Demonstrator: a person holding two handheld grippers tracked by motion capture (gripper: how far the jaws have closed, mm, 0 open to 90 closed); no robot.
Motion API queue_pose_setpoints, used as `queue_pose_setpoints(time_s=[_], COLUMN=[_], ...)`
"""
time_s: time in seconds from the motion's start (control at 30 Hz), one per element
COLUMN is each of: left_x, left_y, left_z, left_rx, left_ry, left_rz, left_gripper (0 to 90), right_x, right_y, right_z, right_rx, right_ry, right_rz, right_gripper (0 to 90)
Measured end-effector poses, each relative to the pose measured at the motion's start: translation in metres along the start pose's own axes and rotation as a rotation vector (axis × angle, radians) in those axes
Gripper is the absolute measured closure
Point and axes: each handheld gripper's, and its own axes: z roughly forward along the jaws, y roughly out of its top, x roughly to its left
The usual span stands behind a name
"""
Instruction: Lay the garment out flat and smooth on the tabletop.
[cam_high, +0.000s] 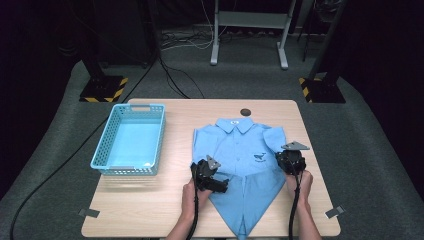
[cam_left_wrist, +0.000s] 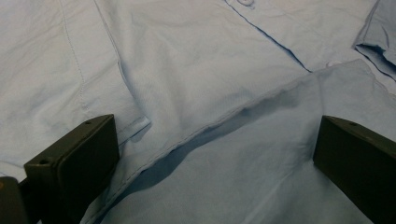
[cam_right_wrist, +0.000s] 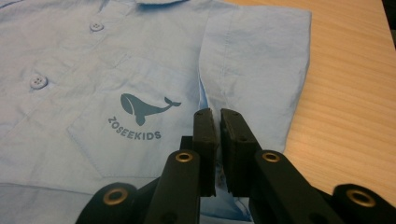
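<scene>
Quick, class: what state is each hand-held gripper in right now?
Left hand-held gripper: open, jaws wide over the shirt.
Right hand-held gripper: shut; grip on cloth unclear.

The shirt (cam_high: 240, 150) is thin woven cloth, matt and softly creased, with small glossy plastic buttons (cam_right_wrist: 38, 81) and a flat printed whale (cam_right_wrist: 147, 106); the table (cam_high: 175, 210) looks like pale wood grain, smooth with a low sheen. The basket (cam_high: 131, 140) is perforated, slightly shiny plastic; the right gripper (cam_right_wrist: 218, 119) has matt black ridged jaws with brass-coloured rivets; the floor (cam_high: 60, 165) is rough grey carpet
</scene>
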Motion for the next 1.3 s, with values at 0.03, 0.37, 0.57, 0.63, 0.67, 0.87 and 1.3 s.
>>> queue_pose_setpoints(time_s=[0.03,0.37,0.57,0.63,0.67,0.87,1.3], left_x=[0.0,0.0,0.0,0.0,0.0,0.0,0.0], left_y=[0.0,0.0,0.0,0.0,0.0,0.0,0.0], left_z=[0.0,0.0,0.0,0.0,0.0,0.0,0.0], left_rx=[0.0,0.0,-0.002,0.0,0.001,0.001,0.001], left_ry=[0.0,0.0,-0.001,0.0,0.0,0.0,0.0], left_rz=[0.0,0.001,-0.001,0.001,0.002,0.002,0.002], left_gripper=[0.1,0.1,0.1,0.1,0.1,0.1,0.1], right_x=[-0.001,-0.012,-0.021,-0.024,-0.025,-0.035,-0.055], right_y=[0.0,0.002,0.001,0.001,0.001,-0.002,-0.012], right_z=[-0.001,-0.01,-0.014,-0.016,-0.016,-0.019,-0.016], right_rx=[-0.003,-0.021,-0.027,-0.03,-0.031,-0.03,-0.007], right_ry=[-0.003,-0.028,-0.044,-0.049,-0.052,-0.066,-0.093], right_rz=[-0.001,0.013,0.027,0.034,0.037,0.057,0.101], right_gripper=[85.2,85.2,85.2,85.2,85.2,85.2,84.8])
